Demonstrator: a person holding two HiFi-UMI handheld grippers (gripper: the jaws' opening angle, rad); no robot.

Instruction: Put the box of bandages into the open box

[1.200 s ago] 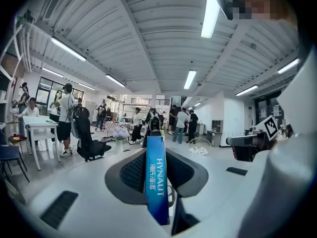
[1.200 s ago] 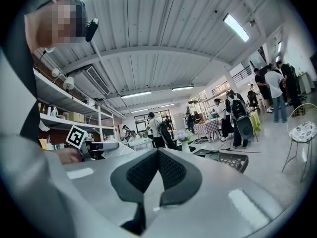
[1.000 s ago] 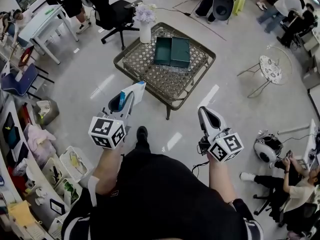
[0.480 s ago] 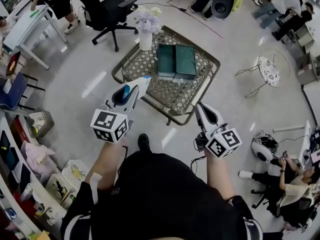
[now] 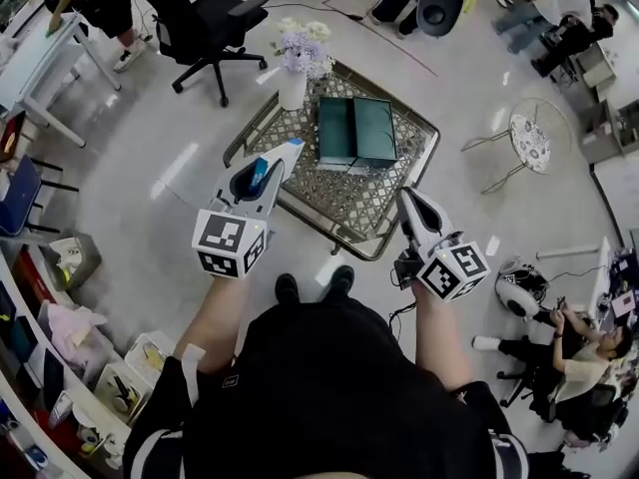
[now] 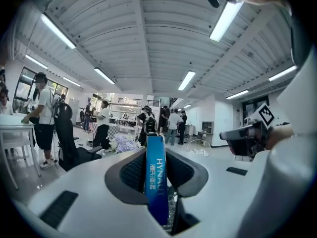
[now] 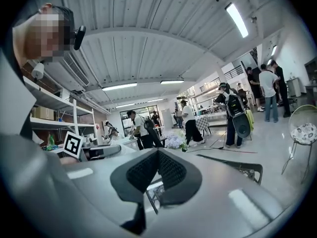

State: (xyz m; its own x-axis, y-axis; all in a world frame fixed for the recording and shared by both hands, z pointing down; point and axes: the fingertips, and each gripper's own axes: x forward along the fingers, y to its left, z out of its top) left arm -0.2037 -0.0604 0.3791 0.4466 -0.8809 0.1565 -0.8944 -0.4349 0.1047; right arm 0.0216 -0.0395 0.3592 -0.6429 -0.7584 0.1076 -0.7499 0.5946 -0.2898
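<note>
Left gripper view: box of bandages [image 6: 156, 177] upright, clamped between jaws; right gripper [image 7: 157, 151] jaws together, empty.

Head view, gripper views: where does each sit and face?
Head view: on the head, steeply down at brown lattice table, dark green open box; left gripper, right gripper, forearms show.
Left gripper view: level along jaws shut on blue bandage box; right gripper beside.
Right gripper view: along shut empty jaws; left gripper beside.
Both: lilac flowers.

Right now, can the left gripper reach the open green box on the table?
Probably yes: the left gripper, holding the bandage box, faces the open box with only bare tabletop between.
</note>
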